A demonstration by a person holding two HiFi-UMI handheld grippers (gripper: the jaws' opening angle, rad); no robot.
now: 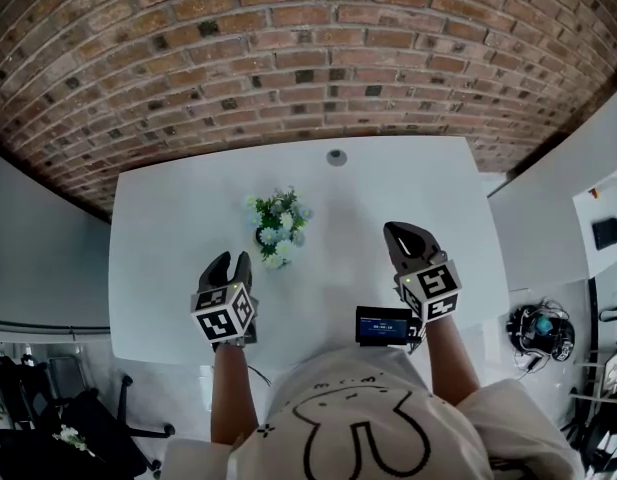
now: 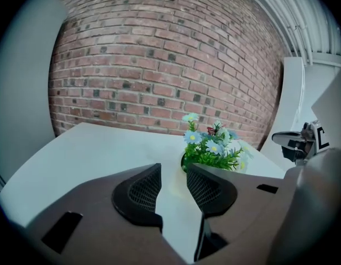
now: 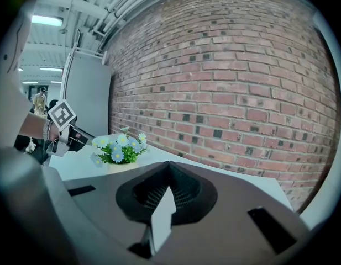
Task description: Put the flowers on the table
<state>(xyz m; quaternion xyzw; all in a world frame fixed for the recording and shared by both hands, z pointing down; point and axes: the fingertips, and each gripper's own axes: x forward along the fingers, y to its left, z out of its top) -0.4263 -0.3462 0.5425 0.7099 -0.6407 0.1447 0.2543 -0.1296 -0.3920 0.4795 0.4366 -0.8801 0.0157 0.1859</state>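
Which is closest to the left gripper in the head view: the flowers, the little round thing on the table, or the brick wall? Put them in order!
From the left gripper:
1. flowers, just ahead and slightly to its right.
2. little round disc, near the far edge of the table.
3. brick wall, behind the table.

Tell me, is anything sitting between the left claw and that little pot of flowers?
Nothing visible. Only bare table lies between the open left gripper and the flowers, which stand on it just ahead, slightly to the right.
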